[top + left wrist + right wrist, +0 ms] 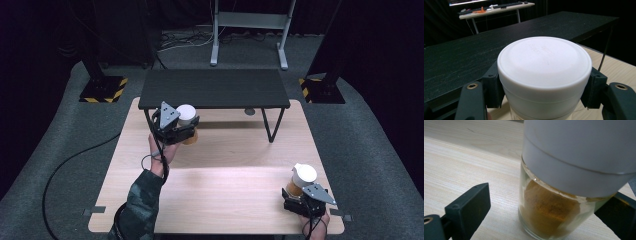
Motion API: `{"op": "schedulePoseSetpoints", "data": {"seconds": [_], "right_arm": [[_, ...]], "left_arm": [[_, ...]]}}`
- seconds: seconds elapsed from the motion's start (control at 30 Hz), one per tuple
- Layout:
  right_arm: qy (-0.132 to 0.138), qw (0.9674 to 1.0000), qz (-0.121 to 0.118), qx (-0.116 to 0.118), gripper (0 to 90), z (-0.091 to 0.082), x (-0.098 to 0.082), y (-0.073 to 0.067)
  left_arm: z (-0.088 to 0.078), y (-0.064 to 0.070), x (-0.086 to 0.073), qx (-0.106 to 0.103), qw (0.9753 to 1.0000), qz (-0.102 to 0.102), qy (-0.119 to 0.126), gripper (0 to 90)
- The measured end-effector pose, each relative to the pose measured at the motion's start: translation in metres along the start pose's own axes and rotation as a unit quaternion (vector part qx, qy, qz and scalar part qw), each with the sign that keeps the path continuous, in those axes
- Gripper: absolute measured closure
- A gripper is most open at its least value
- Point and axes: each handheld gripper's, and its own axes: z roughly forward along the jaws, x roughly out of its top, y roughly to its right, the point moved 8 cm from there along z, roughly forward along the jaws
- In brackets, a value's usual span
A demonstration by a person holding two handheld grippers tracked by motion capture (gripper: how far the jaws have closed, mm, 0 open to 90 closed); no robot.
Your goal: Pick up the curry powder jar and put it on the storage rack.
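**High view: two spice jars in play, one clamped, one loose between open jaws**

High view puts the left jar (187, 122), a glass jar of orange-brown powder with a white cap, near the back left of the worktop (225, 170), right at the front edge of the black shelf (214, 88). The left claw (186, 128) is closed on it, pads pressing just under the cap; whether the jar stands on the wood or hangs clear I cannot tell. The left gripper view looks across the white cap (544, 60) toward the shelf top, so the jar sits close to that edge. A careless push forward could knock the glass against the edge and twist it in the pads.

The right jar (549, 215) stands on the worktop at the front right corner, close to the edge. The right claw (298, 192) is open around it: one pad (469, 205) stands clear of the glass, the other lies behind it. If the jaws close off-centre, the first pad to touch could shove or tip this top-heavy jar toward the rim, and smooth glass may slip
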Motion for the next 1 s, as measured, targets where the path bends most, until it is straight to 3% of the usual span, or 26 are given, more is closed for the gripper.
{"op": "schedulePoseSetpoints", "data": {"seconds": [1.0], "right_arm": [[0.0, 1.0, -0.001, 0.0, 2.4, 0.0, 0.0, 0.0]], "left_arm": [[0.011, -0.011, 0.025, -0.008, 0.9999, -0.001, 0.009, 33.7]]}}
